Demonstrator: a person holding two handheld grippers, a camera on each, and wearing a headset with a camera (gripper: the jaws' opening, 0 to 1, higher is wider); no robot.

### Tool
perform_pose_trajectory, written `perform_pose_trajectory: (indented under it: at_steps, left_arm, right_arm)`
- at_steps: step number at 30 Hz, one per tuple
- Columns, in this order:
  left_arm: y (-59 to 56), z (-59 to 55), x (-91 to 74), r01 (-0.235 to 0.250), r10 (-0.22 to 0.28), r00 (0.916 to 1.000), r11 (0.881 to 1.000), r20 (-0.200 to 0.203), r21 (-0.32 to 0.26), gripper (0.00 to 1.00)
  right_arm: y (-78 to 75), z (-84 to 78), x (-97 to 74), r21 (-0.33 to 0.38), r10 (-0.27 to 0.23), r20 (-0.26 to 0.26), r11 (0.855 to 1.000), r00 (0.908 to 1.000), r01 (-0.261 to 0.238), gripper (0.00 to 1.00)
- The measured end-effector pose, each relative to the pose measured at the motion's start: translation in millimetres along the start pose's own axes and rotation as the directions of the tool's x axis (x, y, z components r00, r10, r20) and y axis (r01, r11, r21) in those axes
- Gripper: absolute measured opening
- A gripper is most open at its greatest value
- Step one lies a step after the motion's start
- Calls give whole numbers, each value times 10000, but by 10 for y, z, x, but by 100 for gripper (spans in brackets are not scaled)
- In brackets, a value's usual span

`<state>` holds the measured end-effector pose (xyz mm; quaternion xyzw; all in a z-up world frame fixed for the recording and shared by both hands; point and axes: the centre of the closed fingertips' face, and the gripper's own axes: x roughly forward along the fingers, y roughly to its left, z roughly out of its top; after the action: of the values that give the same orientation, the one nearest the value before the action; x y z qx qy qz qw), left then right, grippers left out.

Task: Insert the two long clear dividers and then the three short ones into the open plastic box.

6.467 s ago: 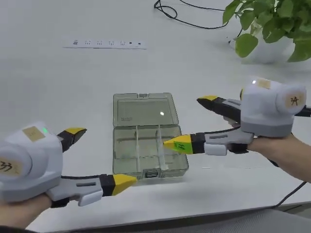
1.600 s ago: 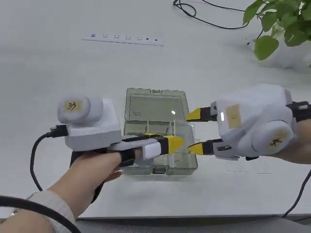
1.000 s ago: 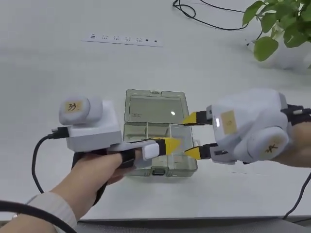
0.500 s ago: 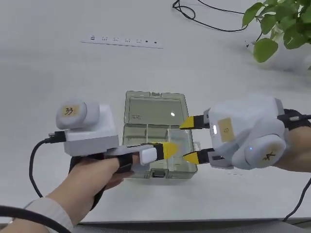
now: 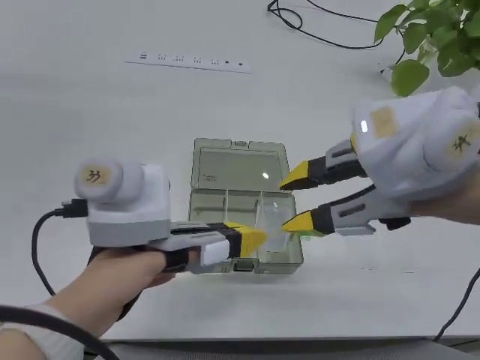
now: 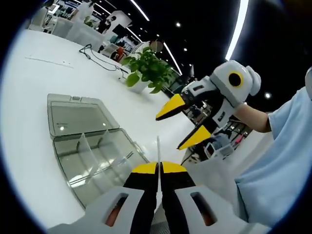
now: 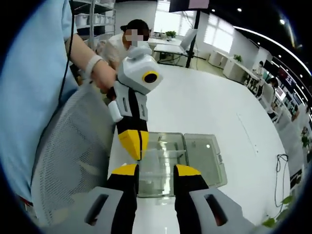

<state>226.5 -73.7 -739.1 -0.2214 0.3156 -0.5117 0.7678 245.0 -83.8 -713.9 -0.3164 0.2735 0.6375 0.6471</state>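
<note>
1. My left hand (image 5: 127, 274): nearest item, at the bench's front edge, wrapped round the handle of my left gripper (image 5: 244, 237).
2. Left gripper, jaws: clenched on a short clear divider (image 6: 158, 148), a thin pane that stands straight up out of the yellow tips in the left gripper view.
3. Held divider, position: in the head view it hangs over the front right part of the open plastic box (image 5: 193, 225). I cannot tell whether it touches the box.
4. My right gripper (image 5: 297, 199): comes in from the right, above the box's right side. Its jaws are spread and grasp nothing. Its lower tip is just beside the held divider; I cannot tell whether they touch.
5. Box, tray: green-tinted, on the white table (image 5: 90, 135). Clear dividers (image 6: 83, 145) already stand upright inside, running front to back and splitting the tray into compartments. I cannot tell their exact number.
6. Box, lid (image 5: 236, 161): folded flat open on the table behind the tray, hinged to its rear edge.
7. Power strip (image 5: 191, 61): white, well beyond the box.
8. Black cable (image 5: 300, 22): looped at the far edge.
9. Potted plant (image 5: 431, 30): green leaves, far right corner.
</note>
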Motion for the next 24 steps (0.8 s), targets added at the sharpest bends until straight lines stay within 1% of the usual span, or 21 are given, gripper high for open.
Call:
perform_pose_trajectory:
  at_steps: [1, 2, 3, 4, 6, 7, 8, 9, 11, 12, 13, 14, 16, 17, 18, 19, 21, 22, 24]
  left_arm:
    - [-15, -1, -6, 80, -80, 10000, 9999, 4, 129, 0]
    - [-37, -8, -12, 196, -195, 9998, 9994, -20, 278, 0]
    - [-51, -13, -15, 285, -283, 9996, 9984, -54, 485, 0]
    - [-67, -22, -20, 379, -372, 9993, 9959, -95, 824, 0]
    - [-84, -42, -29, 470, -452, 9988, 9925, -186, 1131, 0]
    - [-99, -51, -36, 538, -512, 9984, 9900, -228, 1302, 0]
    - [-115, -54, -40, 641, -611, 9978, 9855, -244, 1570, 0]
    - [-140, -73, -47, 739, -693, 9971, 9821, -324, 1733, 0]
    - [-144, -95, -53, 774, -707, 9966, 9789, -423, 1889, 0]
    - [-160, -113, -59, 919, -825, 9952, 9730, -530, 2116, 0]
    - [-160, -117, -62, 924, -815, 9950, 9699, -572, 2251, 0]
    - [-172, -126, -65, 995, -867, 9942, 9664, -639, 2372, 0]
    - [-190, -139, -65, 1091, -937, 9930, 9608, -721, 2550, 0]
    - [-200, -143, -65, 1133, -969, 9925, 9591, -750, 2593, 0]
    - [-211, -141, -64, 1179, -1016, 9920, 9574, -747, 2634, 0]
    - [-223, -132, -62, 1213, -1062, 9918, 9561, -705, 2667, 0]
    - [-238, -115, -58, 1264, -1136, 9916, 9536, -622, 2734, 0]
    - [-241, -112, -57, 1273, -1146, 9915, 9525, -617, 2765, 0]
    - [-255, -114, -58, 1280, -1140, 9914, 9486, -646, 2894, 0]
  right_arm:
    - [-4, -11, -6, 81, 281, -60, 9996, 9996, -280, 27]
    - [31, -7, -9, 293, 585, -108, 9979, 9982, -582, 26]
    - [49, -3, -12, 523, 813, -135, 9954, 9966, -805, 25]
    - [32, -7, -7, 690, 1046, -82, 9922, 9945, -1038, 25]
    - [58, 3, -10, 833, 1420, -107, 9866, 9898, -1406, 21]
    - [85, 19, -12, 956, 1671, -129, 9816, 9859, -1651, 19]
    - [96, -4, -13, 1034, 2050, -183, 9739, 9786, -2021, 17]
    - [109, -14, -13, 1143, 2230, -253, 9691, 9745, -2188, 17]
    - [192, -15, -19, 1271, 2728, -418, 9556, 9612, -2657, 16]
    - [221, -28, -22, 1271, 2915, -561, 9507, 9549, -2827, 14]
    - [249, -37, -18, 1274, 3067, -729, 9466, 9490, -2961, 13]
    - [275, -37, -9, 1215, 3145, -858, 9451, 9454, -3034, 12]
    - [286, -27, 11, 1164, 3186, -940, 9444, 9432, -3075, 10]
    - [295, -19, 21, 1132, 3246, -990, 9429, 9407, -3134, 10]
    - [306, -6, 27, 1132, 3265, -1013, 9423, 9398, -3151, 9]
    - [327, 6, 33, 1136, 3360, -1062, 9391, 9358, -3243, 8]
    - [331, 16, 43, 1133, 3438, -1113, 9365, 9324, -3317, 5]
    - [343, 19, 40, 1174, 3520, -1140, 9334, 9291, -3392, 4]
    - [344, 20, 35, 1204, 3590, -1161, 9306, 9261, -3457, 4]
